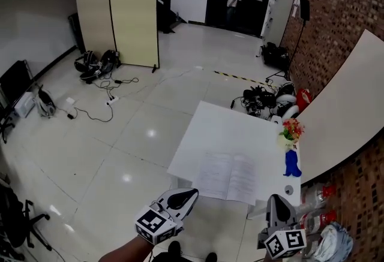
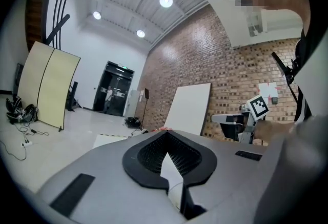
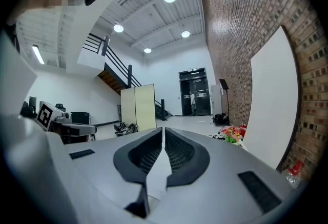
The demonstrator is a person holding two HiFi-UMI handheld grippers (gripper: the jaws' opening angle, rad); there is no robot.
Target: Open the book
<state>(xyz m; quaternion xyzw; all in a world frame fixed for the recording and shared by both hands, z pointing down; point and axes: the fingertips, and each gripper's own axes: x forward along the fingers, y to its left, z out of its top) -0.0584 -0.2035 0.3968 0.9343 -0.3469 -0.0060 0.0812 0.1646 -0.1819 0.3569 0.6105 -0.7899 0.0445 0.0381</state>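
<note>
A book [image 1: 228, 177] lies open, white pages up, near the front edge of a white table [image 1: 222, 126]. Both grippers hang in front of the table, short of the book and touching nothing. My left gripper [image 1: 192, 194] is at the lower left with its jaws together and nothing between them; in its own view the jaw tips [image 2: 166, 133] meet. My right gripper [image 1: 276, 198] is at the lower right, below the table's front right corner, and is also shut and empty, with only a hairline slit between its jaws [image 3: 163, 129]. Neither gripper view shows the book.
A bunch of flowers [image 1: 291, 130] and a small blue object [image 1: 292, 165] stand at the table's right edge. A large white board [image 1: 348, 111] leans on the brick wall. Plastic bottles [image 1: 318, 195] lie on the floor at the right. Cables [image 1: 90, 108] and a yellow screen [image 1: 120, 15] are far left.
</note>
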